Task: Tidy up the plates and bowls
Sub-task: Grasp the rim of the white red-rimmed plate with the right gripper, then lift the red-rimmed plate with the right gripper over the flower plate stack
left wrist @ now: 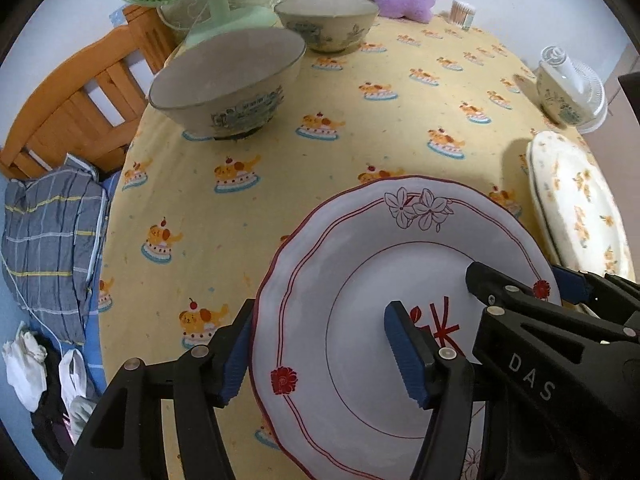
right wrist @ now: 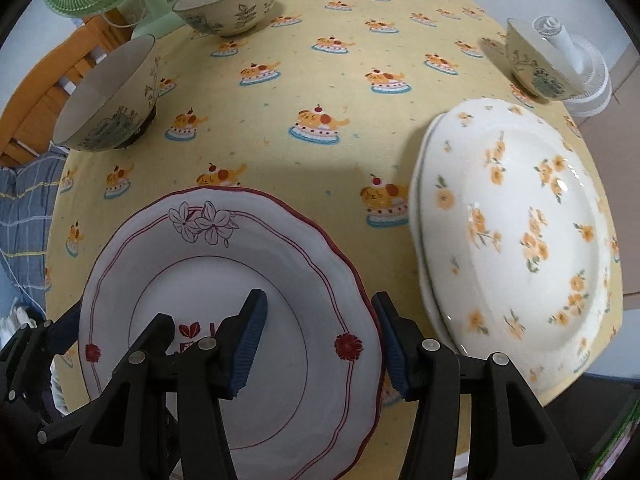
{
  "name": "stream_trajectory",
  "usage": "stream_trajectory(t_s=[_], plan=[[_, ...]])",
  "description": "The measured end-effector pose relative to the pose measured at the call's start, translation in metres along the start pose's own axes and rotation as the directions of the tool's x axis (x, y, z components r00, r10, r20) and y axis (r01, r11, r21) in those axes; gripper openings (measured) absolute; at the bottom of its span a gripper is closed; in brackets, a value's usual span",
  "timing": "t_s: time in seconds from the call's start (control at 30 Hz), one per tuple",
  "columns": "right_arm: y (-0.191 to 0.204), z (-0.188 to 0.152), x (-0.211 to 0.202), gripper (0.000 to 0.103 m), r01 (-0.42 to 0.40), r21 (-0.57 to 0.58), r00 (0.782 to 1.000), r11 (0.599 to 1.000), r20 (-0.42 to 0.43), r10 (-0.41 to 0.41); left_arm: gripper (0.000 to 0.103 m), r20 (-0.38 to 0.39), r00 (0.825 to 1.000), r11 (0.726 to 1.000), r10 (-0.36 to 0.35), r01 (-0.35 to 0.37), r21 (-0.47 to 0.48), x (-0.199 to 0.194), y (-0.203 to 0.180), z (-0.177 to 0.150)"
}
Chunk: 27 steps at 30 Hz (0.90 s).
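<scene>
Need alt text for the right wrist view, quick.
The right gripper straddles the right rim of a red-trimmed plate on a yellow tablecloth, jaws apart. Stacked orange-flowered plates sit right; three bowls behind.

Dim indoor light, soft shadows, strong fisheye bending, dark corners, slight blur

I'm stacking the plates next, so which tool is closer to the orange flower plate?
Right. The right tool straddles the red-rimmed plate's edge beside the orange flower plate. The left tool straddles that plate's far edge.
</scene>
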State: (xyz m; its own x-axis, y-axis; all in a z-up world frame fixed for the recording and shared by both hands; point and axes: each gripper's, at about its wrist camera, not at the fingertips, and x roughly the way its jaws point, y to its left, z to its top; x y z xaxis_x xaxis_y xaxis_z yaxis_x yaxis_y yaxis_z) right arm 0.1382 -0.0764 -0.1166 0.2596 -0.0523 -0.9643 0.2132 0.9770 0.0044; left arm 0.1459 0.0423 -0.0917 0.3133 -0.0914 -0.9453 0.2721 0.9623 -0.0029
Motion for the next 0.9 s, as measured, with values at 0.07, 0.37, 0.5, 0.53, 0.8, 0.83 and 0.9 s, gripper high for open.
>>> stream_trajectory(t_s=[0.07,0.37,0.5,0.53,0.8,0.83,0.9], plan=[[-0.001,-0.003,-0.009,0.057,0.009,0.006,1.000,1.000,0.021,-0.009,0.064,0.019,1.000,1.000,-0.009,0.009,0.010,-0.008,0.000,0.000],[-0.001,-0.009,-0.051,0.057,0.025,0.047,0.995,0.999,0.094,-0.029,0.065,0.069,0.996,0.998,-0.047,0.044,0.042,-0.039,-0.001,0.003],[-0.006,-0.006,-0.066,0.057,0.025,0.061,0.992,0.998,0.125,-0.033,0.065,0.100,0.994,0.997,-0.049,0.043,0.059,-0.050,-0.006,0.007],[-0.007,-0.006,-0.068,0.057,0.024,0.063,0.991,0.998,0.131,-0.032,0.065,0.106,0.993,0.997,-0.049,0.043,0.060,-0.053,-0.007,0.008],[-0.026,-0.002,-0.075,0.057,0.000,0.053,0.988,0.999,0.151,-0.008,0.065,0.126,0.992,0.998,-0.027,0.019,0.058,-0.061,-0.027,0.012],[-0.030,-0.001,-0.075,0.057,-0.002,0.047,0.988,0.999,0.154,-0.005,0.065,0.127,0.992,0.998,-0.025,0.018,0.054,-0.062,-0.030,0.013],[-0.039,0.003,-0.075,0.057,-0.007,0.032,0.987,0.999,0.158,0.002,0.065,0.131,0.991,0.999,-0.017,0.012,0.043,-0.062,-0.038,0.015]])
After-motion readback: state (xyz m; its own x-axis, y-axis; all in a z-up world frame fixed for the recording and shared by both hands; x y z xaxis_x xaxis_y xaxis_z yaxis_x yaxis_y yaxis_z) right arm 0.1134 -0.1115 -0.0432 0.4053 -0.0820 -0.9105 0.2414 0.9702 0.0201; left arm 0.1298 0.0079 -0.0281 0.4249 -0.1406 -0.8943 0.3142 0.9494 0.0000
